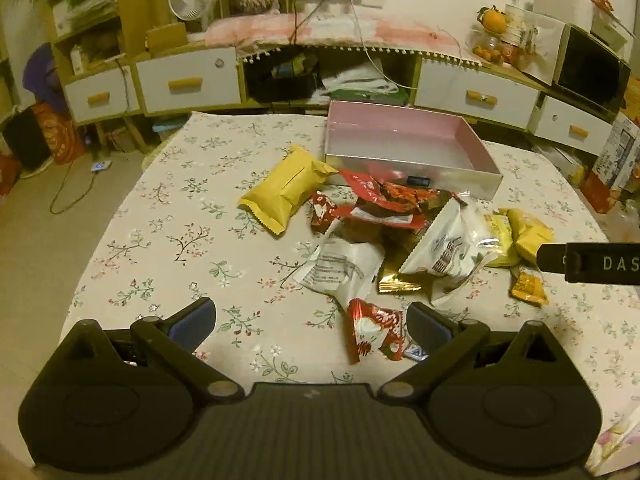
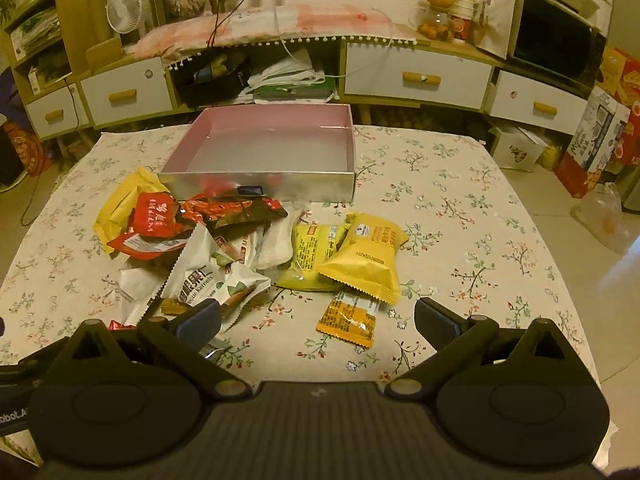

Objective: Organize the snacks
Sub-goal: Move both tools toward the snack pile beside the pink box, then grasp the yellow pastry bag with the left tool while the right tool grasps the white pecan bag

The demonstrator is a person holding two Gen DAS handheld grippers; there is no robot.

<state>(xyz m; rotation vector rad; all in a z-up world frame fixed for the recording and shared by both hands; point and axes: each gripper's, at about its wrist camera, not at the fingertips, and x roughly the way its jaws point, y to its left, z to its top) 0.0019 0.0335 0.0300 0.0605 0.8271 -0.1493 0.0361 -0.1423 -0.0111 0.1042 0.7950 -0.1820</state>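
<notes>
Hovering over a floral-clothed table (image 2: pixel 460 216), the left gripper (image 1: pixel 312 320) and right gripper (image 2: pixel 318 318) both stand spread and empty, with nothing yet picked. Snack packets (image 2: pixel 224 248) lie heaped just in front of the empty pink box (image 2: pixel 260 182). A small orange sachet (image 2: pixel 347 323) sits nearest the right gripper; the next move likely calls for descending and pinching it.
</notes>
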